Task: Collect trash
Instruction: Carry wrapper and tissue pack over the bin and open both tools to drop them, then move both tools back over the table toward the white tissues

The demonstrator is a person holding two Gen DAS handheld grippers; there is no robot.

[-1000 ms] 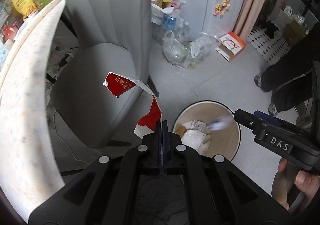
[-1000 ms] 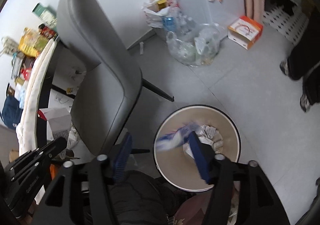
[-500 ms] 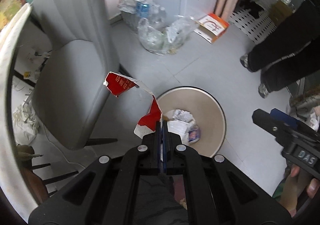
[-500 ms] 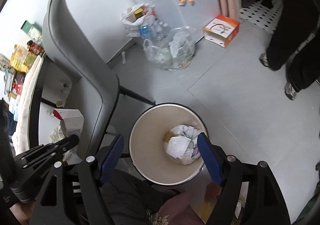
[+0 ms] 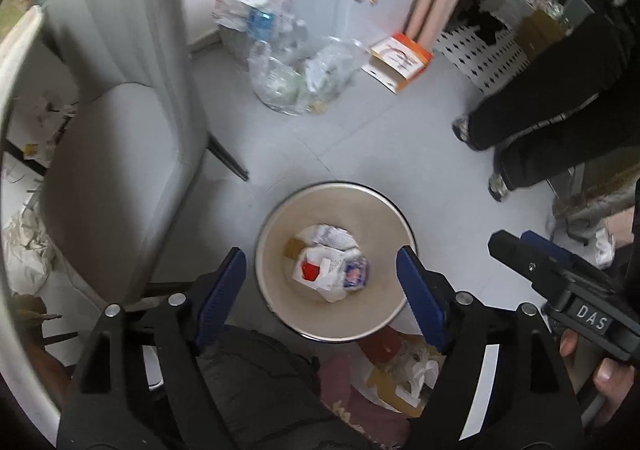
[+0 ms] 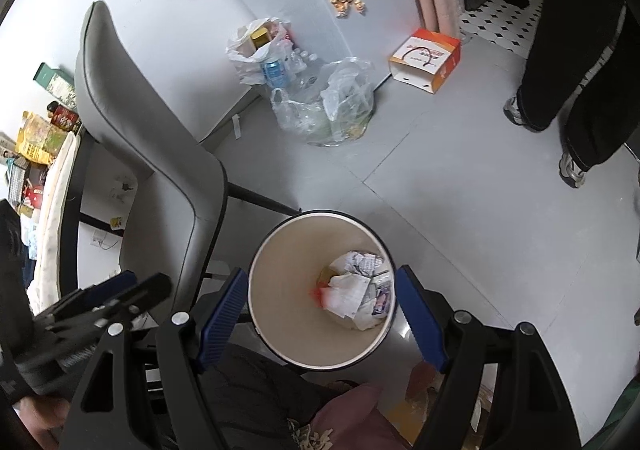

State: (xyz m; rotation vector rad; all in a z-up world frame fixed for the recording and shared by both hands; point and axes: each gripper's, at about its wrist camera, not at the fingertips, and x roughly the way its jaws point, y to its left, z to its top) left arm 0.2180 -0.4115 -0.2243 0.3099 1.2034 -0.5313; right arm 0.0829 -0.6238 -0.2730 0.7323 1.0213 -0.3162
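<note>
A round beige trash bin [image 5: 276, 217] stands on the grey floor, also in the right wrist view [image 6: 276, 262]. Crumpled paper and a red-and-white torn wrapper [image 5: 310, 270] lie at its bottom; they show in the right wrist view too [image 6: 344, 290]. My left gripper [image 5: 320, 286] is open and empty above the bin. My right gripper [image 6: 320, 308] is open and empty above the bin as well. The right gripper's body [image 5: 560, 282] shows at the right of the left wrist view.
A grey chair [image 5: 120, 129] stands left of the bin, beside a table edge [image 6: 52, 201]. Plastic bags of bottles [image 5: 296, 77] and an orange-and-white box [image 5: 400, 57] lie by the fridge. A person's legs [image 5: 540, 137] stand at the right. A bag of rubbish [image 5: 400, 374] sits below the bin.
My left gripper has opened and the red-and-white wrapper has dropped into the bin. Both grippers have shifted over the bin; the right one stayed open.
</note>
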